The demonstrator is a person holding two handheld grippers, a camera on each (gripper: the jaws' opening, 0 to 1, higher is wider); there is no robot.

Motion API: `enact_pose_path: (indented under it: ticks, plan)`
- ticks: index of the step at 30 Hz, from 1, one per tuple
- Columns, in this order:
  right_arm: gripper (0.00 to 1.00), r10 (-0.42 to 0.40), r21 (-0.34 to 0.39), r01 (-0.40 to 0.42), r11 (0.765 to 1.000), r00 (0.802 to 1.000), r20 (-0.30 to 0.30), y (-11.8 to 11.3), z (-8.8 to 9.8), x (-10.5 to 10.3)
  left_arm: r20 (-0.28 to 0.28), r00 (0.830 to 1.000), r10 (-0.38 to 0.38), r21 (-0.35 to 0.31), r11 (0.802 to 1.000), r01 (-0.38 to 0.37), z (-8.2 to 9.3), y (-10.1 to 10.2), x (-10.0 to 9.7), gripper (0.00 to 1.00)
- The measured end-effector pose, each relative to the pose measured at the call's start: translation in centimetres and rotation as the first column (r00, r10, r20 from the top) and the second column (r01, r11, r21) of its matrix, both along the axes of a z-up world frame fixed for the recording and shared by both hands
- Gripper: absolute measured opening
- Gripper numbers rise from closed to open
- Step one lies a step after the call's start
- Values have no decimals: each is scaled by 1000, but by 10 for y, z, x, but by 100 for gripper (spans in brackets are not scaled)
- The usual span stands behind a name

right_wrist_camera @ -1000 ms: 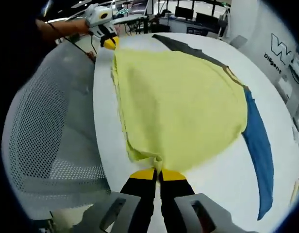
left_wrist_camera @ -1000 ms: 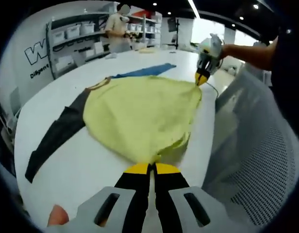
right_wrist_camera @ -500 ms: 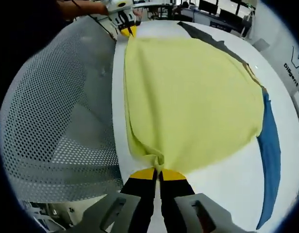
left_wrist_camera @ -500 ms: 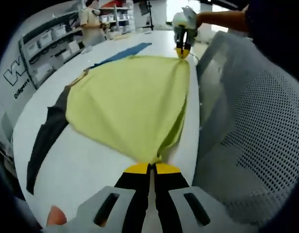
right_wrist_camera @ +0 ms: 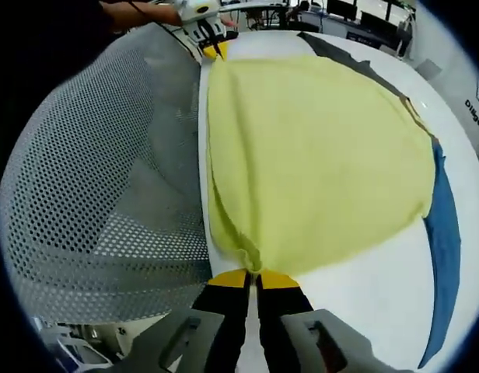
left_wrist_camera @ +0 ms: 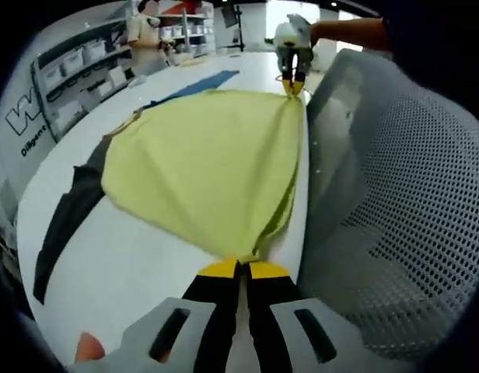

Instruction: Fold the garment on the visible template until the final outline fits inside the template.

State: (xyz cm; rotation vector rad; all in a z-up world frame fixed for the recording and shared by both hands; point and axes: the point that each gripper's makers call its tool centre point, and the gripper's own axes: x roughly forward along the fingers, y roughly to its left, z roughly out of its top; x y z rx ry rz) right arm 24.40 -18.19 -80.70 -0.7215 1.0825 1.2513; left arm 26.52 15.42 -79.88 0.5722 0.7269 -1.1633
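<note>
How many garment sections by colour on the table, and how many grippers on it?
Yellow body of the garment: 1
Dark grey sleeve: 1
Blue sleeve: 1
Grippers shut on the yellow hem: 2, the left gripper and the right gripper
Total: 5

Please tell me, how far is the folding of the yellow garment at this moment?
Early stage. Done: the yellow garment lies spread on the white table, and each corner of its near edge is pinched, one by the left hand-held gripper, one by the right hand-held gripper. In hand: that edge is stretched between them. Left: the folds themselves; the dark sleeve and blue sleeve lie out flat.
</note>
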Motion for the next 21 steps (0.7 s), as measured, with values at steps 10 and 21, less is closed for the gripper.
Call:
enact_pose_path:
  ticks: [10,21]
  plan:
    - [8,4,-7,-4,1000,1000,-18,0,1,-4,-47,999,-9,-14,1000,9,0,2,-2,1]
    - [8,14,-16,-14,1000,1000,-22,3,9,-4,-117,993,3,-48,999,-9,11,6,-9,10]
